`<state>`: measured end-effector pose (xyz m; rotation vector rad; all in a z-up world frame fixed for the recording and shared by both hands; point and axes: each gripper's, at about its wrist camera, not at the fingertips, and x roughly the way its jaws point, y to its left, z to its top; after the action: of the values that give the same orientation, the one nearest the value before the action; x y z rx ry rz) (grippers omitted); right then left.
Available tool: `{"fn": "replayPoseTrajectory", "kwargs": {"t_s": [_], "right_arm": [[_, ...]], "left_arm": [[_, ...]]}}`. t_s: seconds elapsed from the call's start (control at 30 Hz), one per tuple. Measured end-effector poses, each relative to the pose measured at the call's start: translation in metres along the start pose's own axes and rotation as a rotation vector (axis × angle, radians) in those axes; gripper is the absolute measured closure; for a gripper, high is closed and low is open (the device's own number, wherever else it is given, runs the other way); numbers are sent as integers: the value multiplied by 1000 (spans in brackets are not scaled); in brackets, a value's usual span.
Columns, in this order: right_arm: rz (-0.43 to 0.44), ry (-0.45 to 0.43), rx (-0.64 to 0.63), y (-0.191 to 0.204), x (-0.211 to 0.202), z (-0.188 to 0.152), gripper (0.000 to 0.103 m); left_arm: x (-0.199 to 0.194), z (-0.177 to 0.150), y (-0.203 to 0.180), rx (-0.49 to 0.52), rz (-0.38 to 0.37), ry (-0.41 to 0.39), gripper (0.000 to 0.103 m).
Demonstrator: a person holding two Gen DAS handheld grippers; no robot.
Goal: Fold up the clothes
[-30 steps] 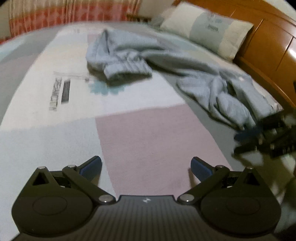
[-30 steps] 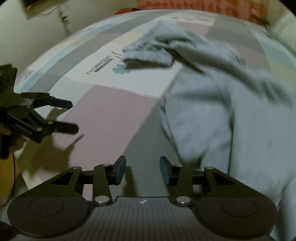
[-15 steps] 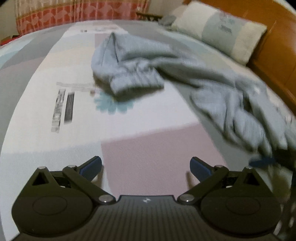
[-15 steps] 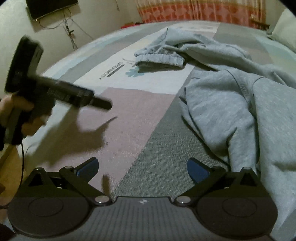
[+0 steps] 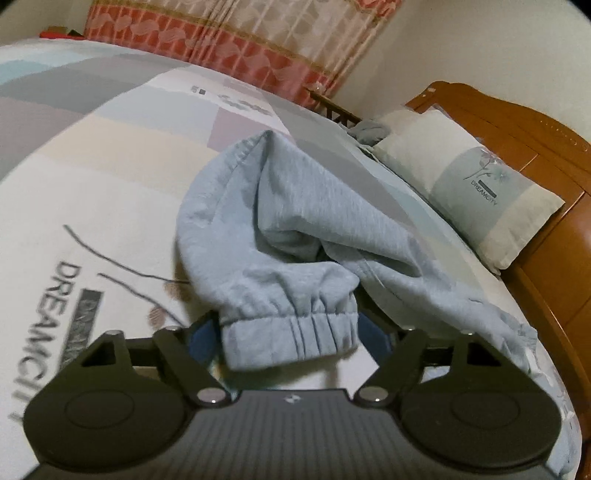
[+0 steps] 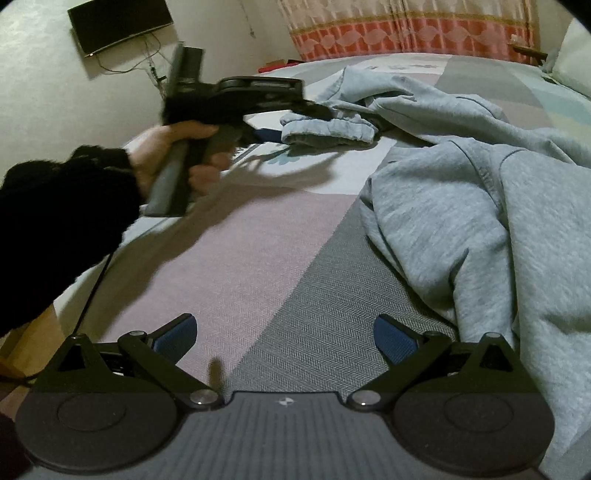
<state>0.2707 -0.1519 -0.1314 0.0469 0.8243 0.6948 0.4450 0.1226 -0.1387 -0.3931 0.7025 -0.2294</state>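
Note:
A light grey sweatshirt lies crumpled on the patterned bedsheet. Its ribbed sleeve cuff sits between the blue pads of my left gripper, whose jaws are closing around it without clearly squeezing it. The right wrist view shows that left gripper at the cuff, held by a hand in a black sleeve. My right gripper stands wide open low over the sheet, with nothing between its fingers. The sweatshirt body lies just to its right.
A pillow leans on the wooden headboard at the right. A red-patterned curtain hangs behind the bed. A dark screen hangs on the wall, with the bed's edge at the lower left.
My left gripper moved forward across the bed to the sleeve cuff and its jaws began narrowing around it. The right gripper opened wide and stayed in place.

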Motion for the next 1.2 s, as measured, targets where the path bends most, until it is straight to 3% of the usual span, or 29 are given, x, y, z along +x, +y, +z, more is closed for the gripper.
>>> {"fn": "replayPoseTrajectory", "kwargs": {"t_s": [0.1,0.2,0.33,0.67,0.93,1.2], "right_arm": [[3,-1,1,0,0,1,0],[6,-1,10,-1,0,1,0],[-3,8,12,0,2,4,0],[-31,40,40,4,2,10,0],[-30,46,94,4,-18,24,0],[-37,3,82,6,-33,37,0]], "left_arm": [[11,-4,-7,-18,4,-20,34],[10,-5,-13,-38,-4,-11,77],[-9,3,-18,32,54,-10,85],[-93,40,19,67,166,-58,87],[-108,80,77,-10,299,-31,90],[-137,122,98,12,421,-92,92]]}}
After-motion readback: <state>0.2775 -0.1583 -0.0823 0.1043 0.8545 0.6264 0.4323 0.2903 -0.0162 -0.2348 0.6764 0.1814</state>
